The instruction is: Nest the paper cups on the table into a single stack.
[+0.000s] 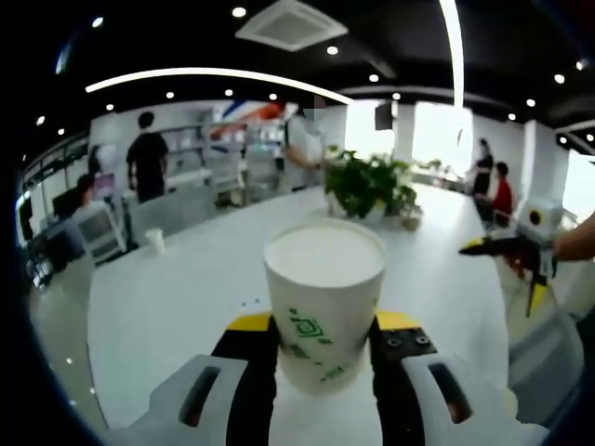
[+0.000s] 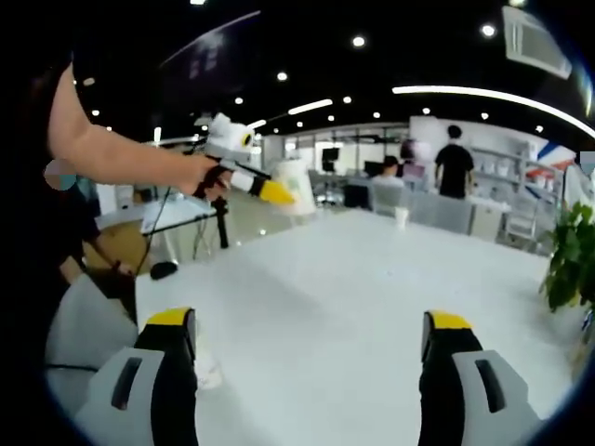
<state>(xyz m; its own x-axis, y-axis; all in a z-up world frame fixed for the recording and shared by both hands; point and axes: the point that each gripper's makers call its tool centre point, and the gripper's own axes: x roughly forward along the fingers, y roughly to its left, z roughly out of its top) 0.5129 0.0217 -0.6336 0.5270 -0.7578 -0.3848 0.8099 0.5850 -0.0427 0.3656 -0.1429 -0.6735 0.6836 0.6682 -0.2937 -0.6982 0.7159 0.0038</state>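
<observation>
**Cup clamped in left gripper, right gripper empty**

Left gripper view: a second cup (image 1: 155, 241) stood far off on the white table (image 1: 186, 297). The left gripper (image 1: 324, 348) was clenched on a paper cup (image 1: 324, 297), upright above the table. A plant (image 1: 367, 183) sat behind it. The right gripper (image 1: 521, 249) appeared at right. Right gripper view: right gripper (image 2: 311, 358) jaws were spread wide, nothing between them.

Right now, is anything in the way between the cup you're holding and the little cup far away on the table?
Nothing visible. The left gripper holds a paper cup; the white table looks bare up to the far cup.
</observation>
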